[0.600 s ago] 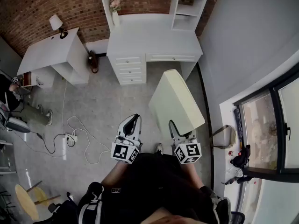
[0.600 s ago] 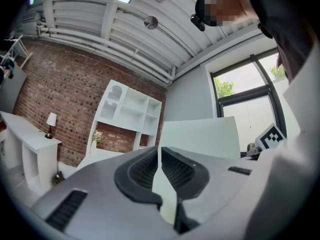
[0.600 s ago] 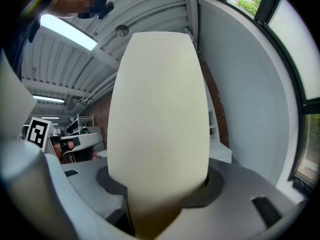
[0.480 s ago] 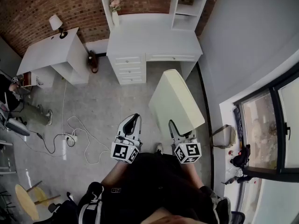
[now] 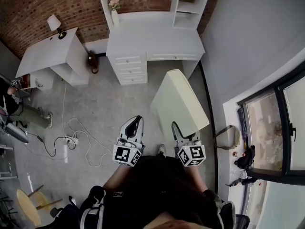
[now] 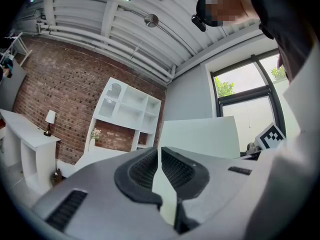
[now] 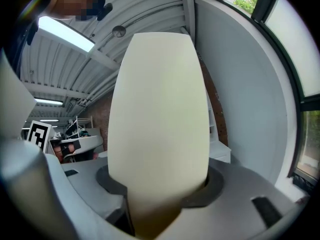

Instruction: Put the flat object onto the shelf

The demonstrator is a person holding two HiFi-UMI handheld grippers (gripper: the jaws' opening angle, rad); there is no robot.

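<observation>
right gripper clamped on the near edge of the flat cream board, jaws part-way apart with the board filling the gap, and the board sticks up and forward from it, off the floor. left gripper has its jaws together with nothing between them, just beside the right one. white desk with its shelf stands ahead, well apart from the board.
</observation>
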